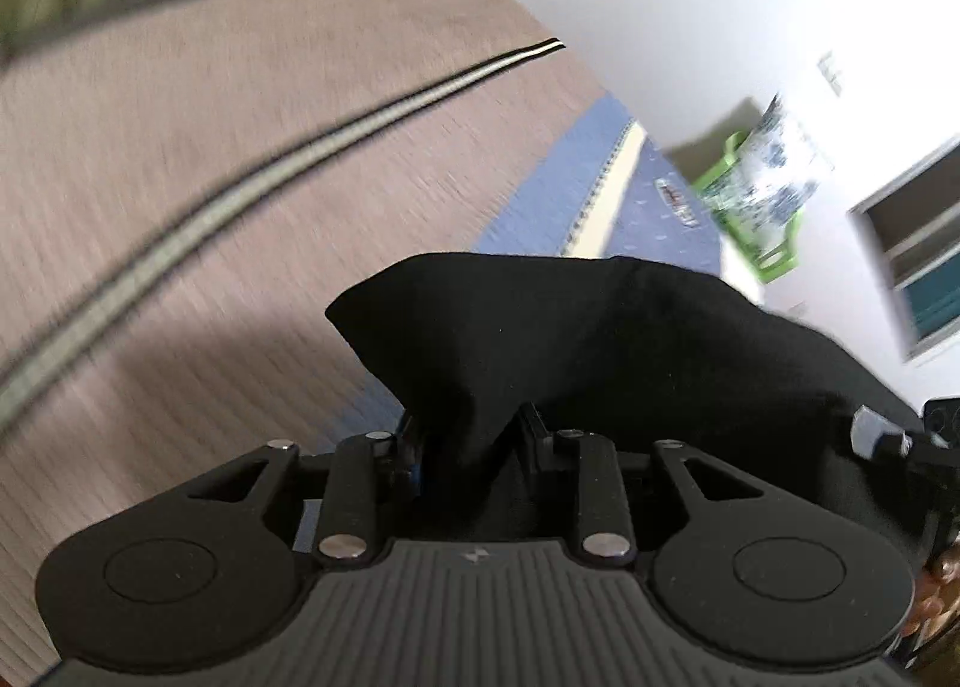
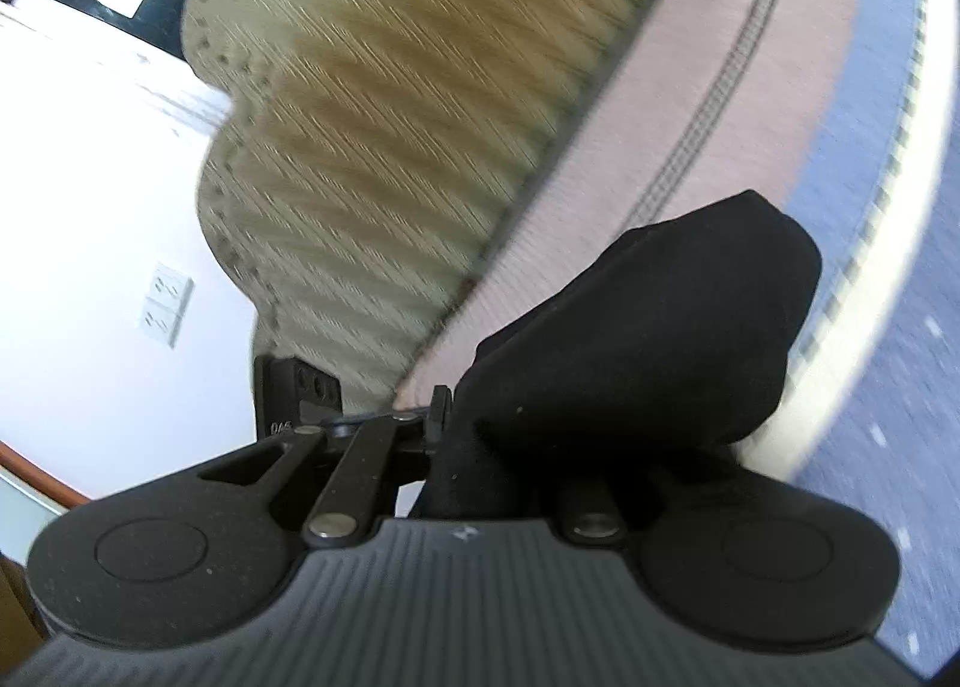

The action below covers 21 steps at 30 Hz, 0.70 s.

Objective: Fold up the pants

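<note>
Lifting the black pants bunched above the bed, left gripper and right gripper both pinching cloth; folding seems barely begun

The left matte black plastic gripper has a broad ribbed grey-black housing with a small pale bolt-shaped mark at its centre. Two rounded lobes, each with a raised disc, flank it. Flat black link bars carry silver round rivets at both ends, and triangular cut-outs pierce the outer arms. The right matte black plastic gripper shares the same ribbed body, lobes and rivets; a black block beside it shows two round holes and faint pale digits
</note>
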Each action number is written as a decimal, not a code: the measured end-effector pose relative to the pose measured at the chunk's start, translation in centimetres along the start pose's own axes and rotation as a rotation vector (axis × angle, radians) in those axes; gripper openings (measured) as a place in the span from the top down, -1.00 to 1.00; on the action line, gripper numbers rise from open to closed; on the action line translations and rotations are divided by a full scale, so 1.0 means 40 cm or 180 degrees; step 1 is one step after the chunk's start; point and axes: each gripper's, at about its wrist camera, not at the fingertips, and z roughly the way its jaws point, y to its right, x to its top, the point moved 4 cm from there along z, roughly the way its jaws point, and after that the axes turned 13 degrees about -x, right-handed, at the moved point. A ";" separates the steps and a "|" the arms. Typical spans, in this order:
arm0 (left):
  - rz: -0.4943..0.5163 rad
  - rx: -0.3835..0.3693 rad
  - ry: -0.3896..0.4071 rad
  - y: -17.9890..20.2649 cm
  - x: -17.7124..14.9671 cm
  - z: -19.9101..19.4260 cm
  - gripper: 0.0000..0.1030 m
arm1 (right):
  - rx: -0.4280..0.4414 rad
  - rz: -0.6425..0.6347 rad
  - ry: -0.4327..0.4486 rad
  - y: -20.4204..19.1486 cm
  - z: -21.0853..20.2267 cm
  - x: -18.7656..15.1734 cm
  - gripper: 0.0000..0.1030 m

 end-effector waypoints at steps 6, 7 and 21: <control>0.0203 0.0821 -0.0363 -0.047 0.008 0.151 -0.72 | -0.0446 0.0128 0.0083 0.194 0.091 0.025 0.72; 0.0205 0.0943 -0.0427 -0.056 -0.001 0.180 -0.72 | -0.0706 0.0111 0.0031 0.246 0.108 0.013 0.66; 0.0974 0.1875 -0.0743 0.110 -0.159 0.328 -0.72 | -0.2223 0.0679 0.0227 0.492 -0.021 -0.161 -0.03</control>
